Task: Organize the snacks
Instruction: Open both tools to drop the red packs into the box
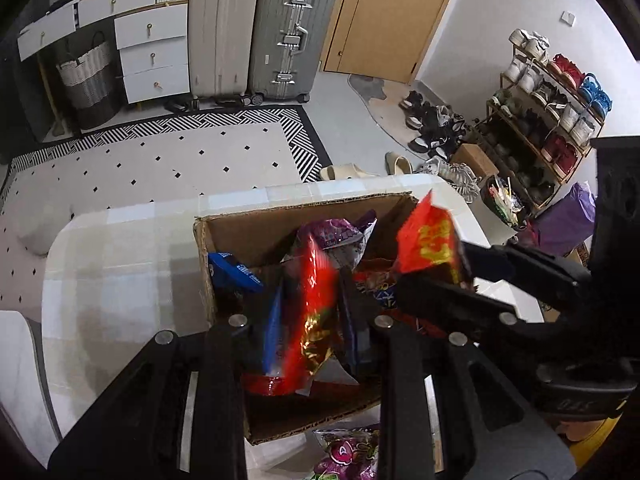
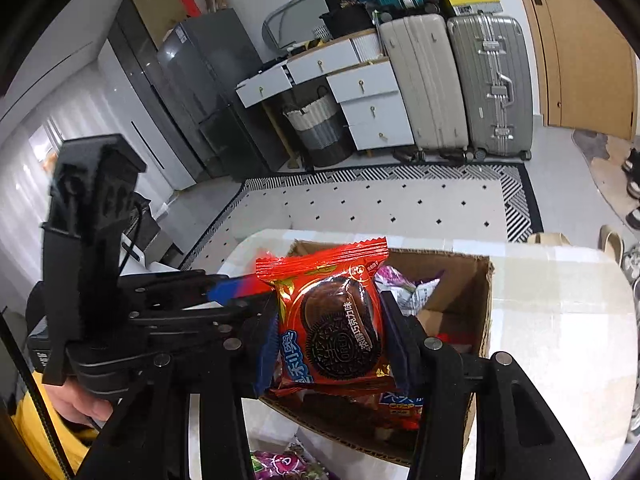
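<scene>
While clamped, red Oreo packet (image 2: 334, 320), crimped edges, glossy.

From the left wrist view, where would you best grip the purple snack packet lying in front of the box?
Take the purple packet by its crimped top edge, coming down from above. It lies flat on the table, so only an edge gives purchase.
</scene>
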A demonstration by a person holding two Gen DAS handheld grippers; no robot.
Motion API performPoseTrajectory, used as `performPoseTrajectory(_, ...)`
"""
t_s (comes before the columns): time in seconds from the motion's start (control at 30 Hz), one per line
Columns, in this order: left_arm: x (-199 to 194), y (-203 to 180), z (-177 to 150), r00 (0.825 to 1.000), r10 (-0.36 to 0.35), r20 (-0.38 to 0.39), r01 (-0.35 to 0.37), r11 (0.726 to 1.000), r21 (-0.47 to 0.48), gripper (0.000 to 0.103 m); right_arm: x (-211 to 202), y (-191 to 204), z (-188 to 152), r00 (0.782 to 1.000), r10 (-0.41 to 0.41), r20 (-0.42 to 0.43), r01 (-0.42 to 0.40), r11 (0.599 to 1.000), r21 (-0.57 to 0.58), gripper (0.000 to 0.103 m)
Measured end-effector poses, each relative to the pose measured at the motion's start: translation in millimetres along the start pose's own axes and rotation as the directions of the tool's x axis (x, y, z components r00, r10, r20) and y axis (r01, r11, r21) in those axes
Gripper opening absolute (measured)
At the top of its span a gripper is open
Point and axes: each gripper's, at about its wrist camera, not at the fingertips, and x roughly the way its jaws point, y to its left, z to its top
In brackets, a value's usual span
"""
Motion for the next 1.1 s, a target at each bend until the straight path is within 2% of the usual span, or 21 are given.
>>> performPoseTrajectory(0.13,4,-3,-1,1.000,0.002,0.008,-0.002,1.000,0.001,0.021,5,-1,-3,1.000,-0.007,-0.018,0.007,1.000,0.005,0.047)
performPoseTrajectory(0.33,-14,-6,-11,0.999,0.032,0.032,-0.032,0.999,0.008,0.021,9,2,-9,0.999,-0.016,-0.028,0.016,1.000,-0.016,0.047)
performPoseTrajectory(0.6,-70,-6,-33,0.996,0.042,0.077,-0.041,0.999,-0.016,0.021,15,4,-7,0.998,-0.048,-0.048,0.047,0.999,-0.020,0.047)
performPoseTrajectory(0.73,-98,-4,-45,0.995,0.049,0.083,-0.047,0.999,-0.026,0.022,17,4,-5,0.996,-0.053,-0.067,0.053,0.999,0.000,0.051)
performPoseTrajectory(0.8,-113,-3,-54,0.997,0.022,0.079,-0.019,0.999,-0.039,0.022,10,5,-5,0.997,-0.056,-0.055,0.057,0.998,0.001,0.051)
performPoseTrajectory(0.97,-148,-12,-88,0.994,0.030,0.105,-0.026,0.999,-0.039,0.024,-37,16,-14,0.999,-0.041,0.011,0.040,0.999,0.017,0.052)
performPoseTrajectory(1.0,-158,-15,-97,0.992,0.036,0.121,-0.031,0.999,-0.039,0.027,-49,20,-17,0.999,-0.035,0.027,0.035,0.999,0.020,0.052)
performPoseTrajectory(1.03,-167,-18,-106,0.990,0.044,0.136,-0.039,0.998,-0.039,0.035,-65,25,-23,0.998,-0.024,0.052,0.023,1.000,0.021,0.054)
performPoseTrajectory(1.1,-189,-28,-125,0.983,0.047,0.178,-0.043,0.999,-0.028,0.040,-94,37,-36,0.995,-0.005,0.102,0.003,1.000,0.016,0.064)
